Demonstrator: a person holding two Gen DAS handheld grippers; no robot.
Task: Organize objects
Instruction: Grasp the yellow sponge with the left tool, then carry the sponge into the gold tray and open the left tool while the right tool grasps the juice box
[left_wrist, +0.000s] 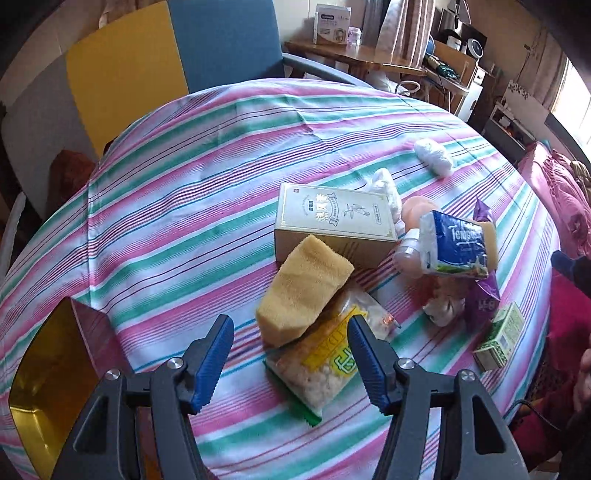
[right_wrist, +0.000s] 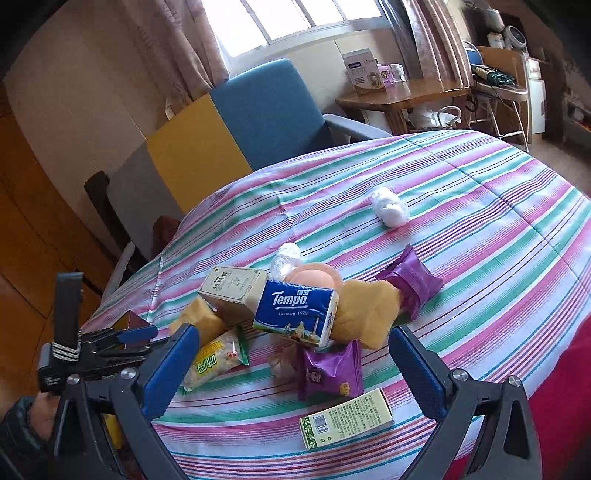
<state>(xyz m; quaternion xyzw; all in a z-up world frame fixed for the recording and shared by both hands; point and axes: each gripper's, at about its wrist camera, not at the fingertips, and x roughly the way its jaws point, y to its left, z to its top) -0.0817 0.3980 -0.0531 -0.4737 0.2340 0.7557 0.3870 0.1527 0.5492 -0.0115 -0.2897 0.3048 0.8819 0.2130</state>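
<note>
A pile of objects lies on the striped tablecloth (left_wrist: 184, 206). My left gripper (left_wrist: 290, 354) is open above a yellow sponge (left_wrist: 303, 288) and a clear snack bag (left_wrist: 325, 365). Behind them is a cream tea box (left_wrist: 332, 218) and a blue Tempo tissue pack (left_wrist: 458, 243). My right gripper (right_wrist: 295, 369) is open, its jaws wide around the pile: the Tempo pack (right_wrist: 299, 314), a second yellow sponge (right_wrist: 365, 314), a purple snack packet (right_wrist: 328, 373) and a green-white carton (right_wrist: 347, 417). The left gripper (right_wrist: 110, 343) shows at the left of the right wrist view.
A gold-lined tin (left_wrist: 48, 369) sits at the table's near left. A white wad (left_wrist: 434, 153) lies further back on the cloth. A blue chair (right_wrist: 266, 110) and yellow panel (right_wrist: 192, 155) stand behind the table. A wooden side table (right_wrist: 402, 96) is at the back right.
</note>
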